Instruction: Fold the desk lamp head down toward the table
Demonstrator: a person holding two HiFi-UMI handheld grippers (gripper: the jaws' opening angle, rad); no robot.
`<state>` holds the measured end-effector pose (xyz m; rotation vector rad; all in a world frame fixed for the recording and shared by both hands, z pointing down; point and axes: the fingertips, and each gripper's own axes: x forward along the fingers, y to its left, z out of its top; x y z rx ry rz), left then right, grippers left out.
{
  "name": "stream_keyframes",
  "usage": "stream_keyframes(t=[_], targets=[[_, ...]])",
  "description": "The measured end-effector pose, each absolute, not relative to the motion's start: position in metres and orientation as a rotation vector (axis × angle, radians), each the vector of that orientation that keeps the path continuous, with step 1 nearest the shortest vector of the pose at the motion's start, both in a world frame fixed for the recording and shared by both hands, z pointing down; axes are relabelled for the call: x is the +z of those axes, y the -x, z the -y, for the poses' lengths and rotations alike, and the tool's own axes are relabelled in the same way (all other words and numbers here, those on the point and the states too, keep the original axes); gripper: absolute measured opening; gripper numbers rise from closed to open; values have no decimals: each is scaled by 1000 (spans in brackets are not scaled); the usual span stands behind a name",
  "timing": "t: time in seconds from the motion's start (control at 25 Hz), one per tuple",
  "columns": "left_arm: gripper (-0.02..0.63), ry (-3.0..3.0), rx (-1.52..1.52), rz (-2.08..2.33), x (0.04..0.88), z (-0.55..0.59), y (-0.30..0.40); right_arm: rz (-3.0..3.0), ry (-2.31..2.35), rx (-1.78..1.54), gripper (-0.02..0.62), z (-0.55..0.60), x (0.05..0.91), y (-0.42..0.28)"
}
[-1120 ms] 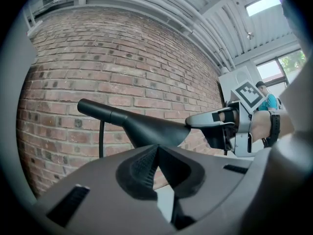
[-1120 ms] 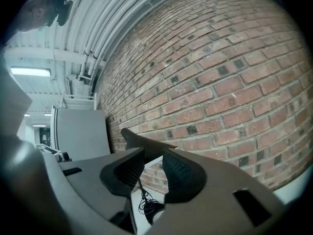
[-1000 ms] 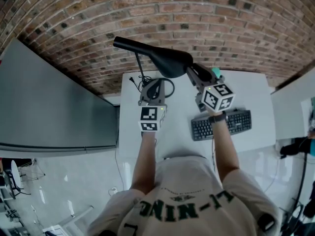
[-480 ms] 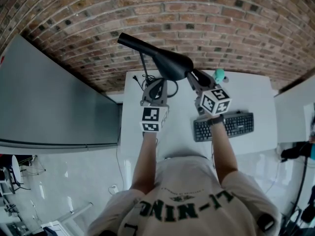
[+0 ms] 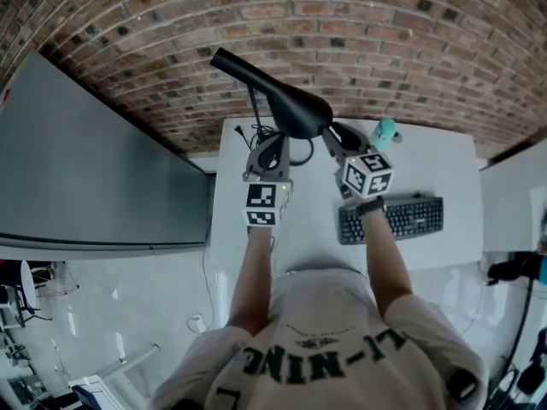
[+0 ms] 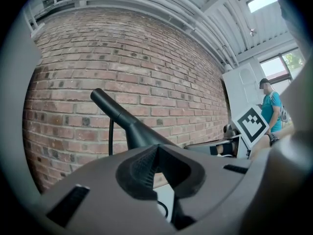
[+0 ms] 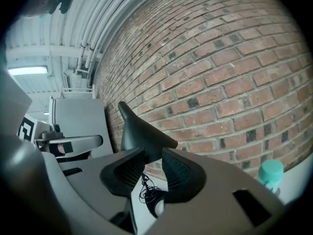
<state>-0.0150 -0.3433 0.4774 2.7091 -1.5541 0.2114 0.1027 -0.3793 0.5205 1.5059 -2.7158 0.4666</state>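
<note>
- As I watch, the lamp head (image 5: 286, 105) hangs over the back of the desk (image 5: 444, 161), its long axis slanting, narrow end toward the brick wall (image 5: 385, 24).
- The right gripper (image 7: 153, 163) pinches its wide end; the left gripper (image 6: 155, 160) is pressed together.
- The slant is steeper than a second ago.

The lamp head (image 5: 295, 109) is matt black against a wall (image 5: 402, 49) of red-brown brick with pale mortar lines, and the surface (image 5: 444, 165) below it is white. The left gripper (image 6: 158, 155) and right gripper (image 7: 153, 163) are grey, each carrying a white cube printed with black square markers. The keyboard (image 5: 402, 219) is black and the bottle (image 5: 385, 131) is teal.
</note>
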Motion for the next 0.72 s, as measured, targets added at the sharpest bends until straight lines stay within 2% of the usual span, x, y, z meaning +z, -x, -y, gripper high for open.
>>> stream_keyframes(t=[0.72], targets=[[-2,-2629,238,1669,486,336,47,2687,-1410,535,97,395,564,-70]])
